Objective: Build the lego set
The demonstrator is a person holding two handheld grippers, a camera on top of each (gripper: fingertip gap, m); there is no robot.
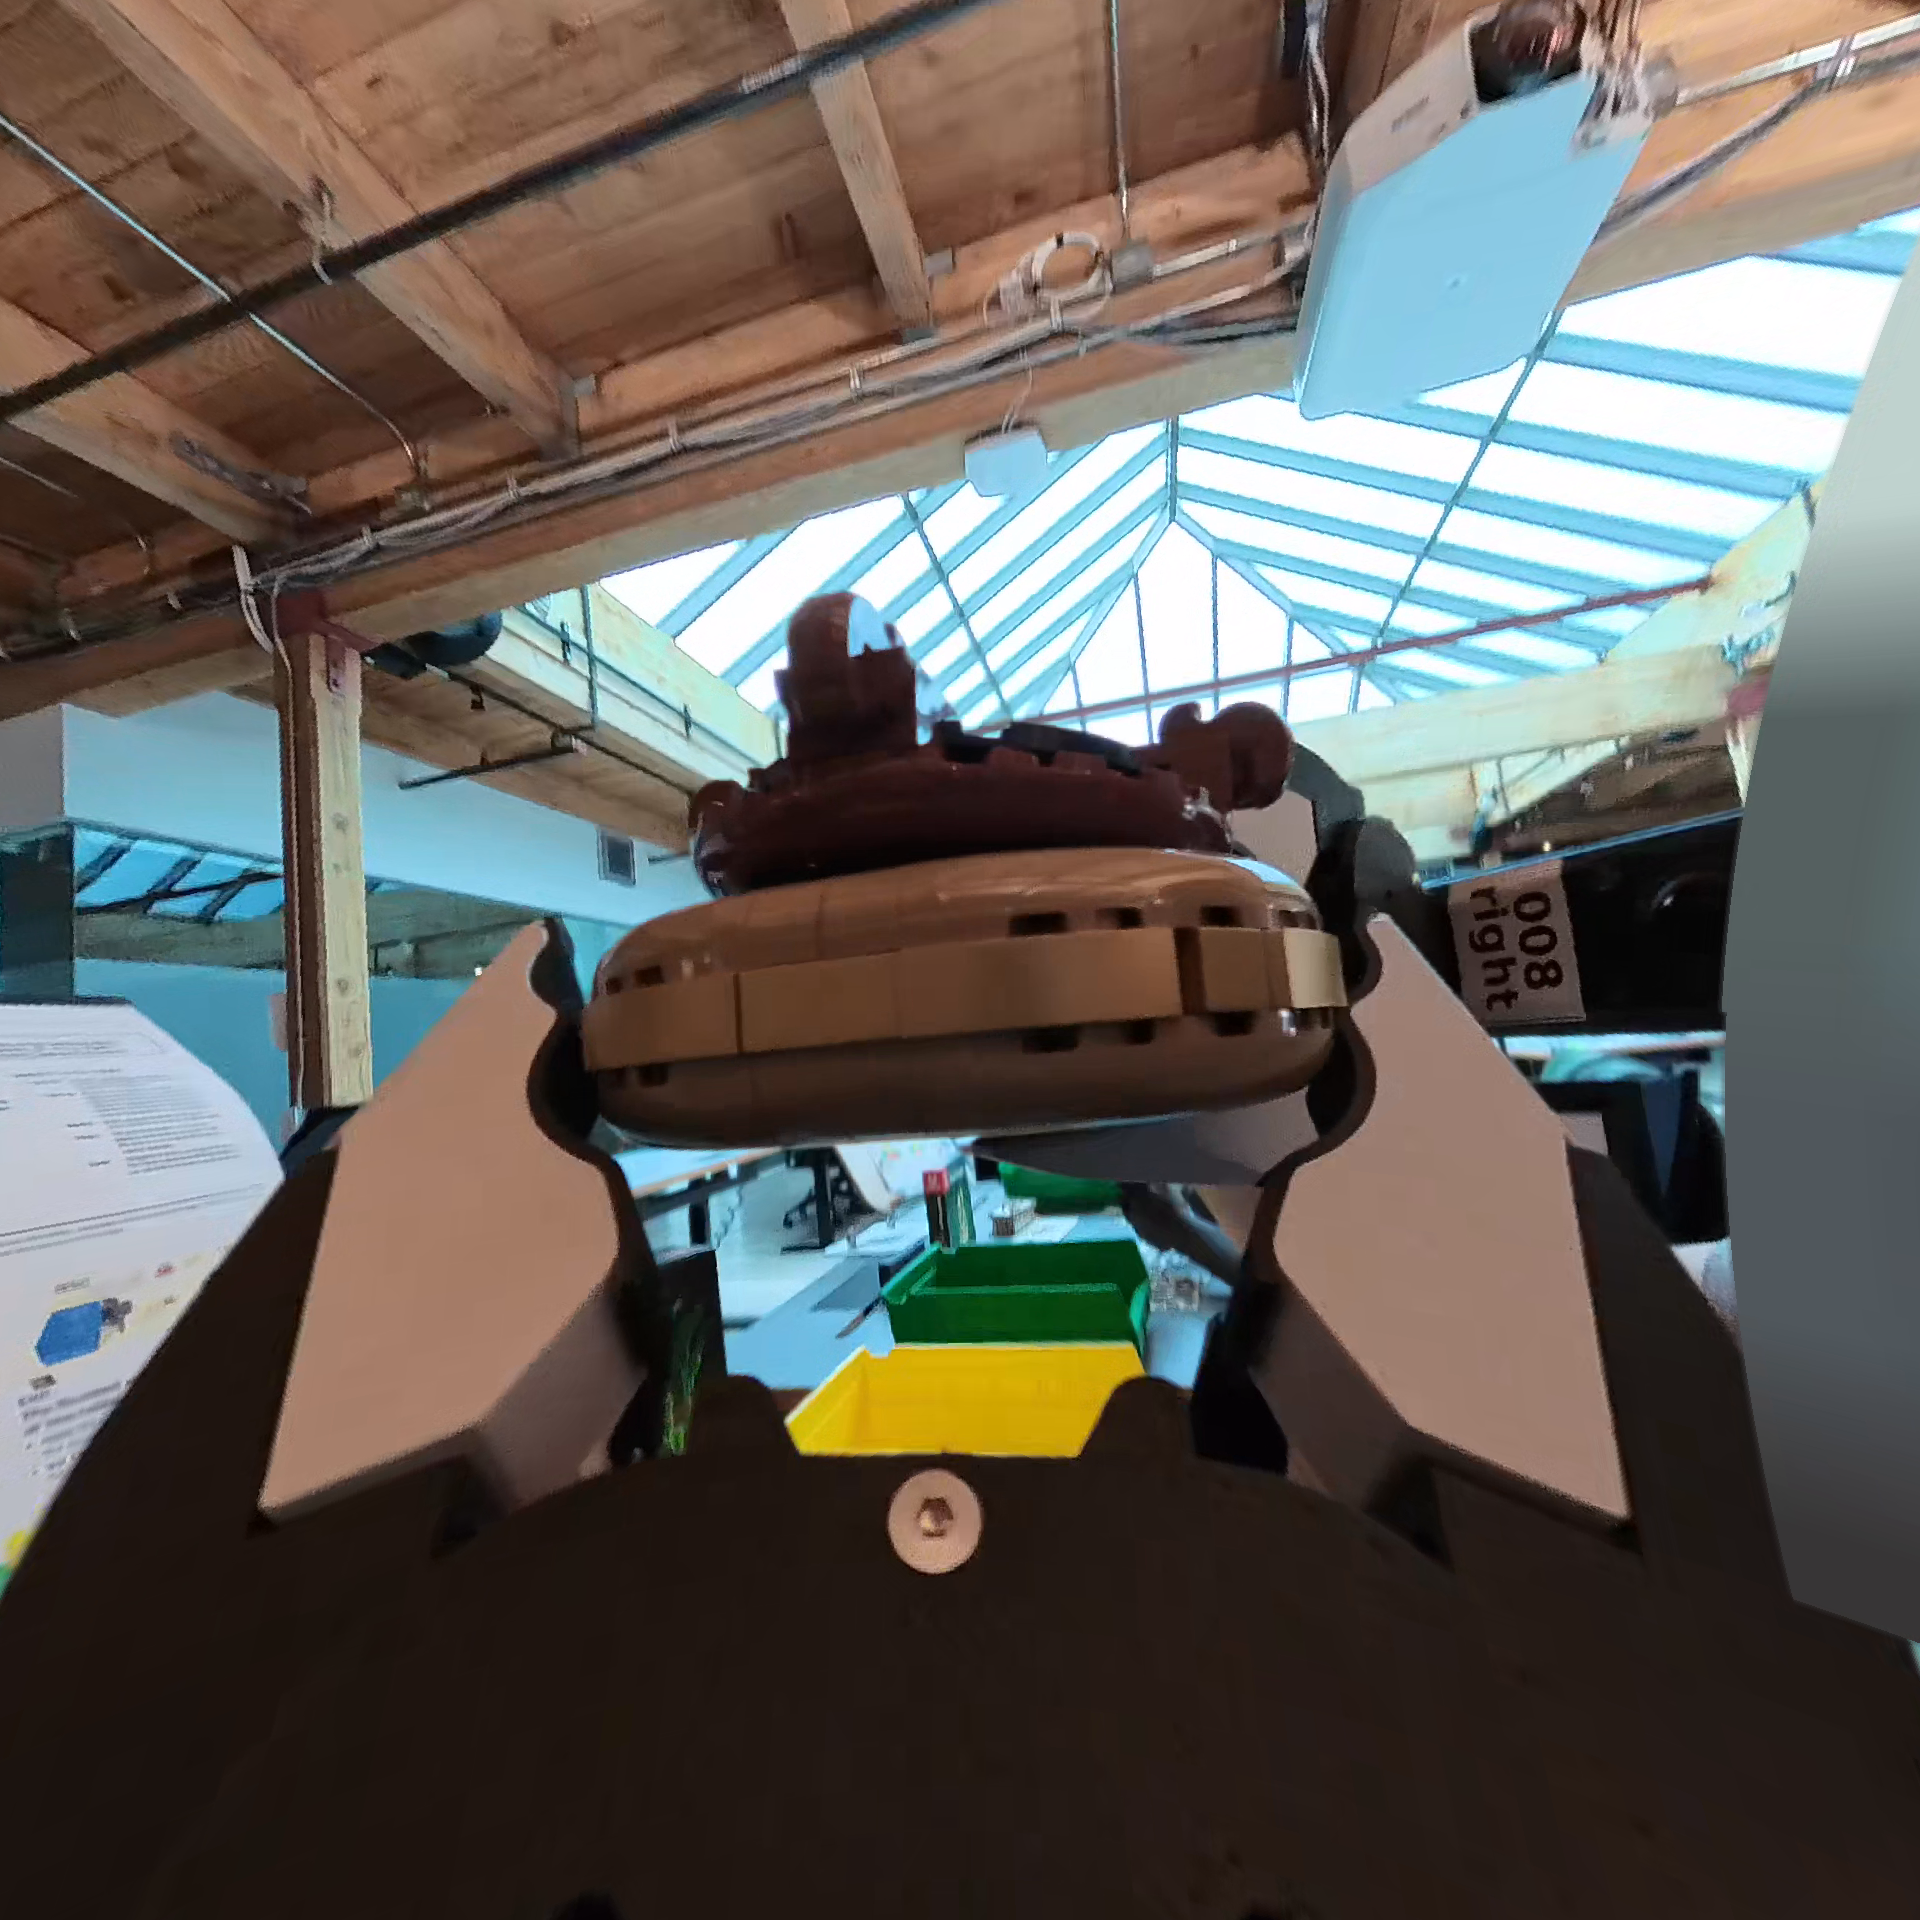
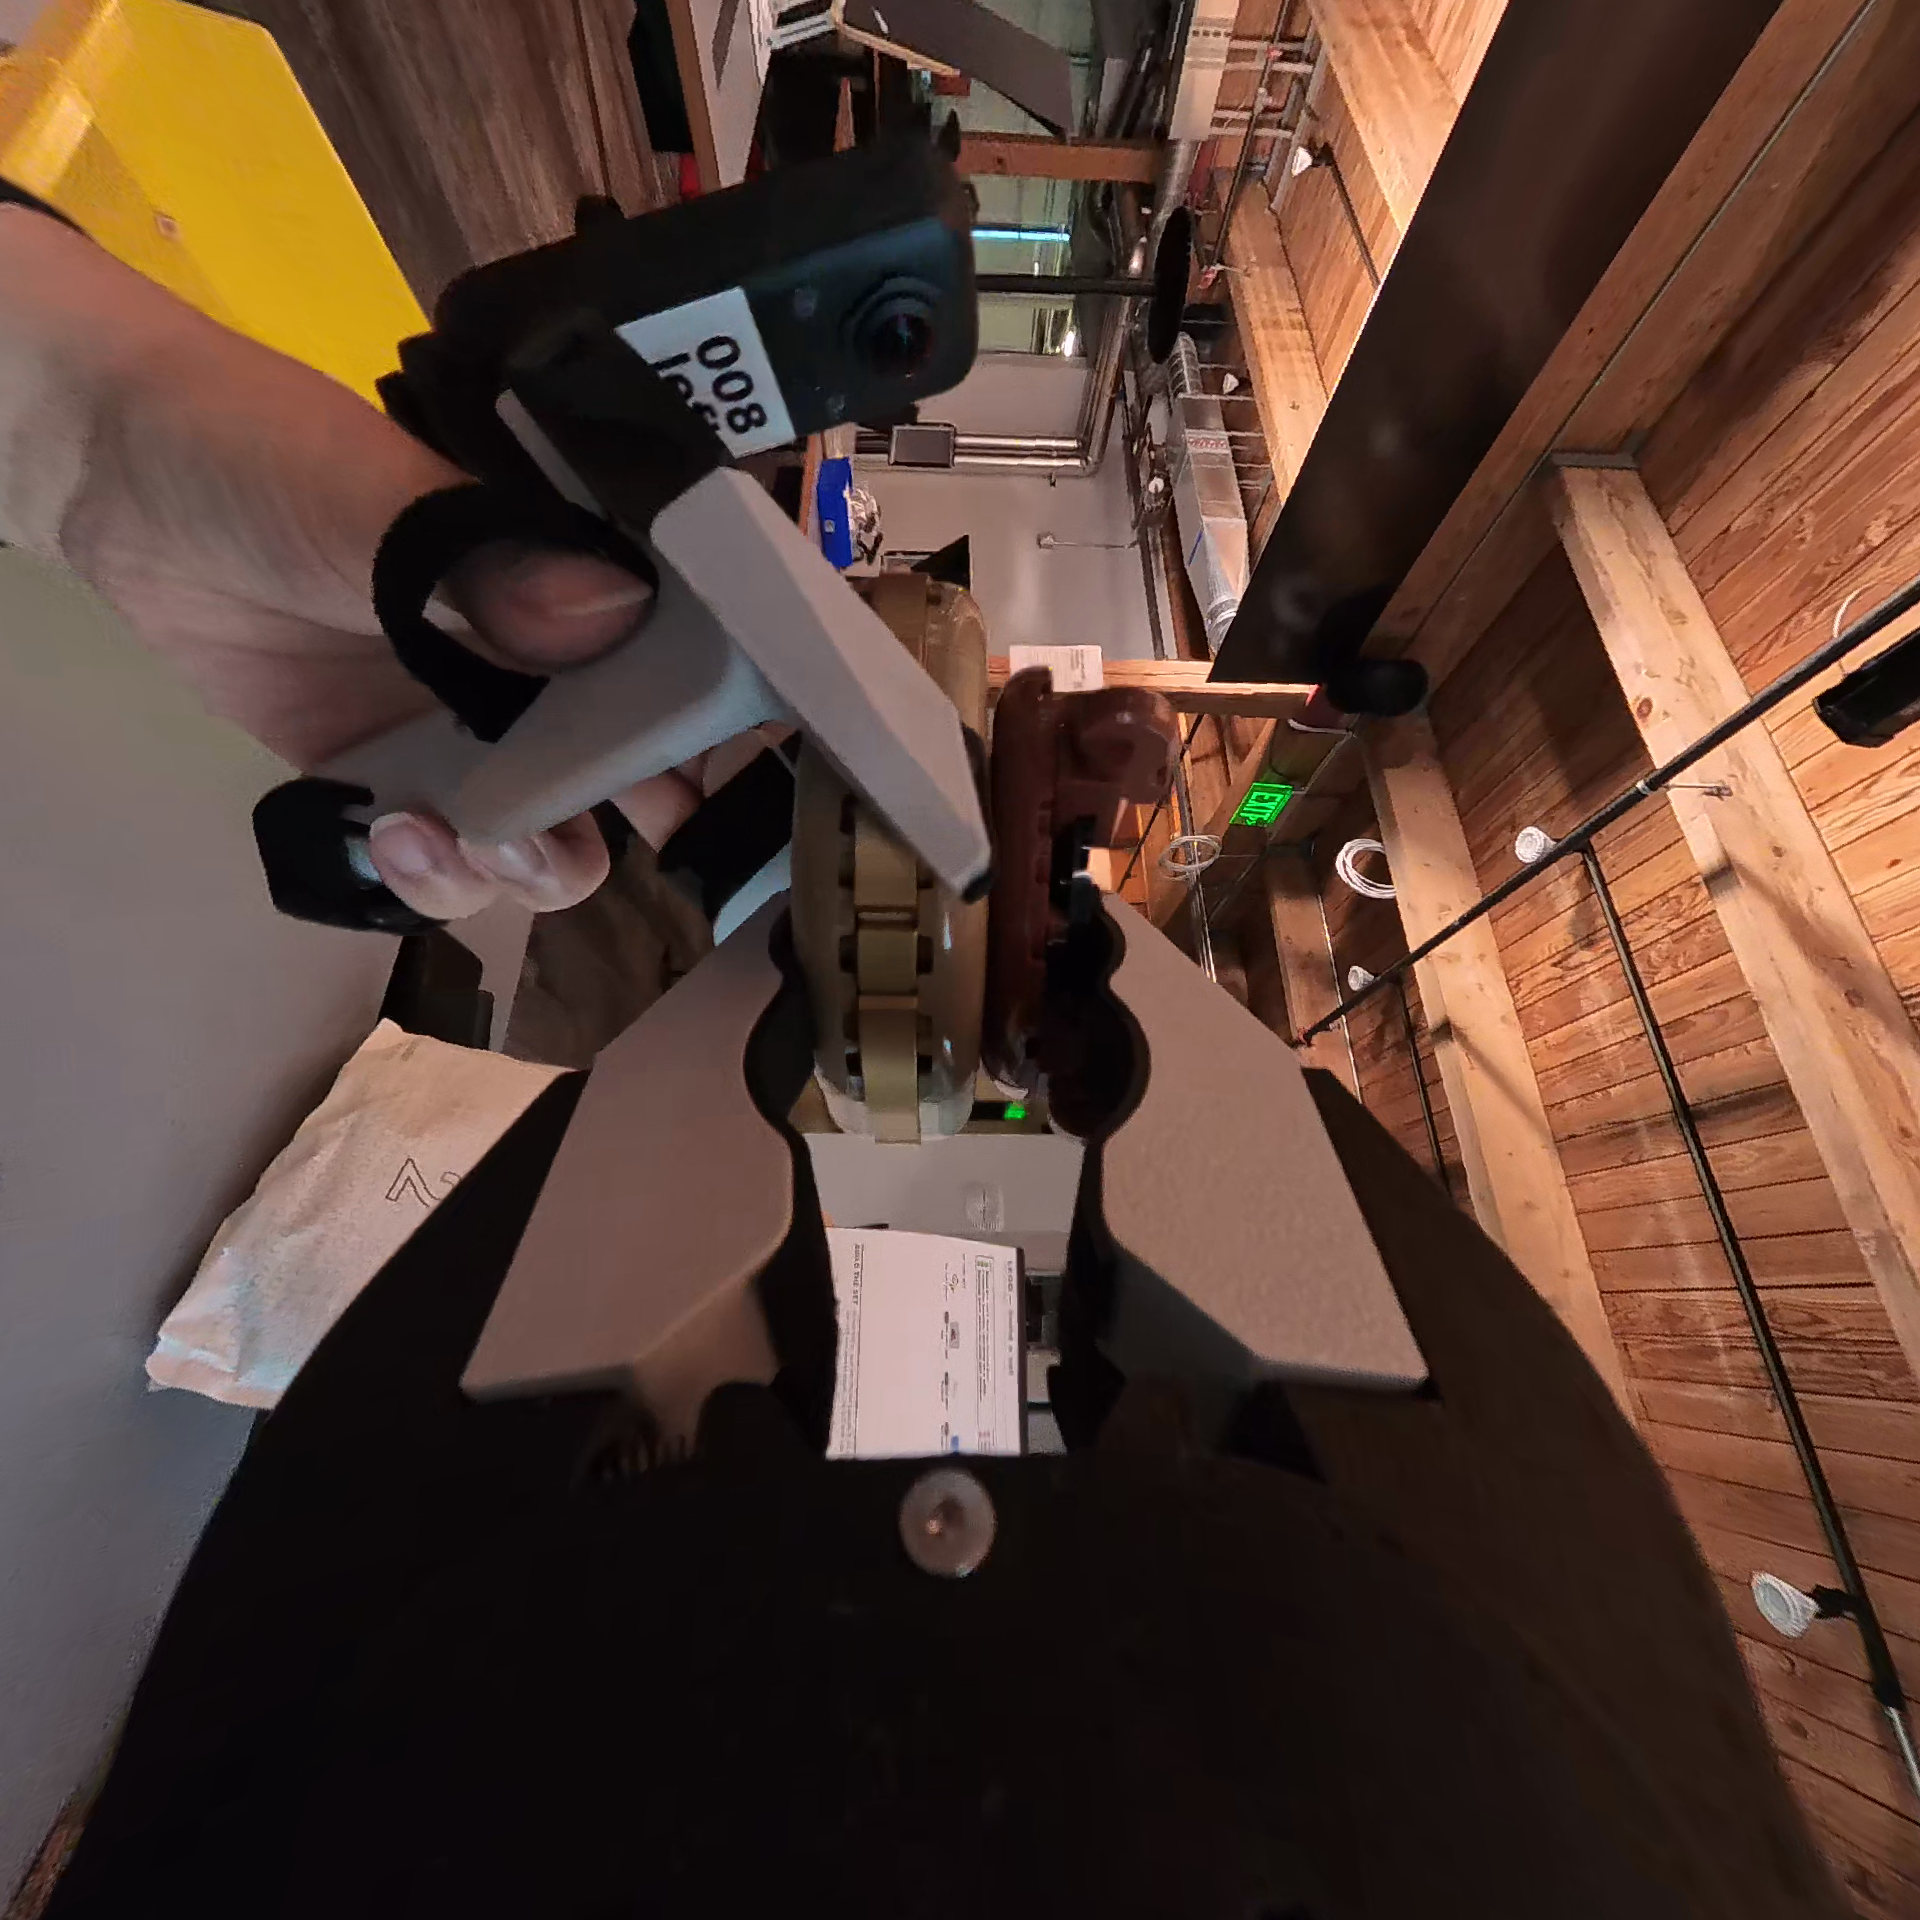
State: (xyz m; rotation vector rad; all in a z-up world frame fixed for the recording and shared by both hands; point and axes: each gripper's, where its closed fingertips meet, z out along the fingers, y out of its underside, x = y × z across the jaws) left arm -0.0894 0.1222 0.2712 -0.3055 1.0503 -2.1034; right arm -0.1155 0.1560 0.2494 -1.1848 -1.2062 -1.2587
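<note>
1. Overhead, the wooden ceiling (image 1: 416, 208) and skylight (image 1: 1351, 540) fill the left wrist view, so the work is held up in the air, well above the table; the table itself barely shows.
2. Lower down sit a yellow bin (image 1: 966, 1397) and a green bin (image 1: 1018, 1294), both partly cut off by the gripper body.
3. Held aloft is the lego model (image 1: 956, 997), a tan round base with a brown layer (image 1: 935, 821) stacked on top.
4. Clamping the tan base by its two sides, the left gripper (image 1: 951, 1023) is clenched on the model.
5. From the side, the right gripper (image 2: 951, 1023) brackets tan base and brown layer (image 2: 1070, 831) together; whether it is truly pressing on them I cannot tell.
6. Risk, as I judge it: squeezing across the layers while both grippers pull could shear the brown part off, or pop the small brown knobs (image 1: 1226, 748) loose.
7. Hidden: the join between the layers, the model's underside, and the far fingertip (image 2: 971, 883) contact point.
</note>
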